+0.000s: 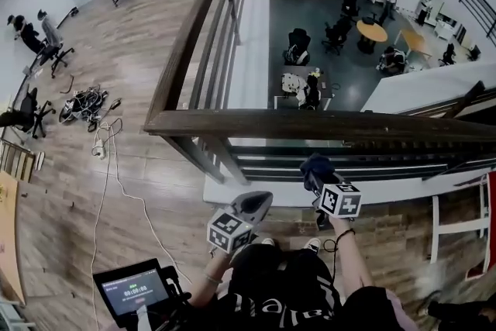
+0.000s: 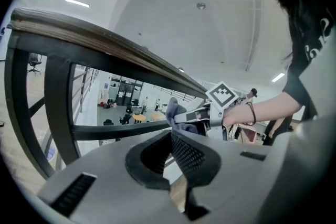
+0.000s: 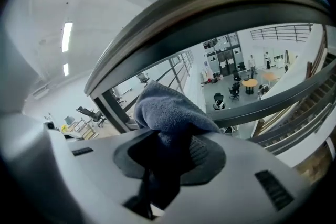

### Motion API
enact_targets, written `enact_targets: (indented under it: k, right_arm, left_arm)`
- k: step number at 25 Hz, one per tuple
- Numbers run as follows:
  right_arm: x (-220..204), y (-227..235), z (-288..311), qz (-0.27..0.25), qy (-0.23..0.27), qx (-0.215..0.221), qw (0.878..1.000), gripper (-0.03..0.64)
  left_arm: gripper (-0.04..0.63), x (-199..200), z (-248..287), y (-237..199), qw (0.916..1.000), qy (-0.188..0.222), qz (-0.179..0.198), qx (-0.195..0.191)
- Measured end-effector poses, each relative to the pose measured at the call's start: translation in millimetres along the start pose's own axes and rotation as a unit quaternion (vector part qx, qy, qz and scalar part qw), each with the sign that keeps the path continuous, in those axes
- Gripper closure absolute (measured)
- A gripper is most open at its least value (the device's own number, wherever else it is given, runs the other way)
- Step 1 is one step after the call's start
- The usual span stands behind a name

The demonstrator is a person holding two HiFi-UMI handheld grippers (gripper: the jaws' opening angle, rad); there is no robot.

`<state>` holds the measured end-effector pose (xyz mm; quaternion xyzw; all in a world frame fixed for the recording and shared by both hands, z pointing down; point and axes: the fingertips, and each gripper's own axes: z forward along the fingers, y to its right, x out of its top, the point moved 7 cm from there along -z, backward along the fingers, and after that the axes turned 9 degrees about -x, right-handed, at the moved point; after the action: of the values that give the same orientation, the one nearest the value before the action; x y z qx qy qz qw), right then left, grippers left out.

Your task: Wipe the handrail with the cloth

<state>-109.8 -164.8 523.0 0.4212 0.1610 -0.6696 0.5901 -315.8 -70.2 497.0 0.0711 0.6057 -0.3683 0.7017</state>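
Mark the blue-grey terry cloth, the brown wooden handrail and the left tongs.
Blue-grey terry cloth (image 3: pixel 170 113), right gripper view: bunched top fold.
Brown wooden handrail (image 1: pixel 310 125), head view: near rail's top face.
Left tongs (image 2: pixel 171 132), left gripper view: where the tips meet.

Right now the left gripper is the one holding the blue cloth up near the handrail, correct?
Not quite: the right gripper holds the blue cloth, its jaws shut on it, as the right gripper view shows. The left gripper has its jaws together on nothing. The cloth is indeed near the handrail.
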Motion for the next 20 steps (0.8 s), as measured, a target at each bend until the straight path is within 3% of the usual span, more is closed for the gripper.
enact_targets:
  k: [5, 10, 15, 20]
  right_arm:
    - [-9.3, -68.0, 58.9, -0.036, -0.035, 0.049, 0.998, 0.514]
    - [-11.2, -121.2, 107.1, -0.065, -0.052, 0.067, 0.994, 0.514]
    - [-8.4, -142.9, 137.4, -0.088, -0.064, 0.058, 0.992, 0.514]
    - [-5.5, -137.4, 145.1, -0.100, -0.077, 0.040, 0.991, 0.514]
  left_arm:
    - [0.594, -16.4, -16.2, -11.0, 0.9993, 0.010, -0.028, 0.024]
    - [0.594, -33.5, -45.0, -29.9, 0.9961, 0.012, -0.055, 0.068]
    - [0.594, -53.4, -58.1, -42.2, 0.9930, 0.027, -0.063, 0.096]
    - [0.594, -48.7, -56.8, -42.9, 0.9930, 0.023, -0.070, 0.093]
